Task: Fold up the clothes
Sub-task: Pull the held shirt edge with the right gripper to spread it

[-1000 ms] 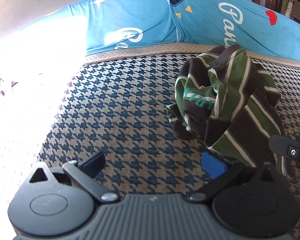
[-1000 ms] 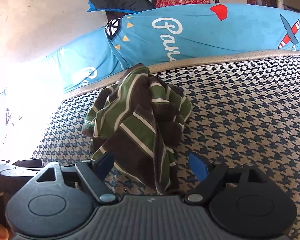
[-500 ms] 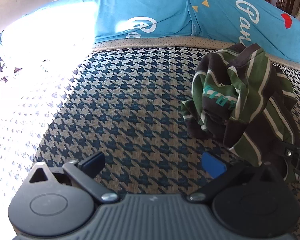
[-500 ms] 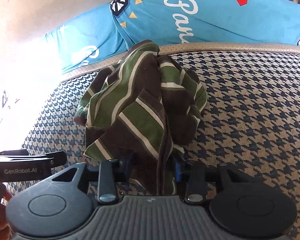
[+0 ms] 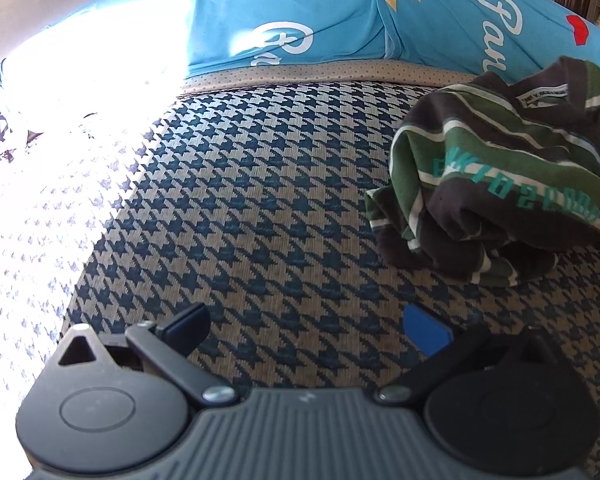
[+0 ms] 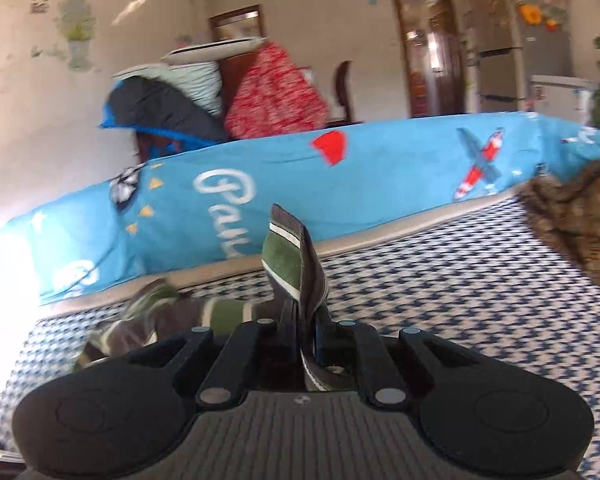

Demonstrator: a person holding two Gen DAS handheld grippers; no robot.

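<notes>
Houndstooth bed cover (image 5: pixel 260 208): right claw (image 6: pixel 306 320) pinches striped shirt (image 6: pixel 292 264) edge, left claw (image 5: pixel 308 328) wide, empty; thin hold may slip mid-lift.

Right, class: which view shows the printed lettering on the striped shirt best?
The left wrist view: the striped shirt lies bunched there, teal lettering sharp and facing the camera. The right wrist view shows only a blurred striped edge pinched in the right gripper, with no lettering.
</notes>
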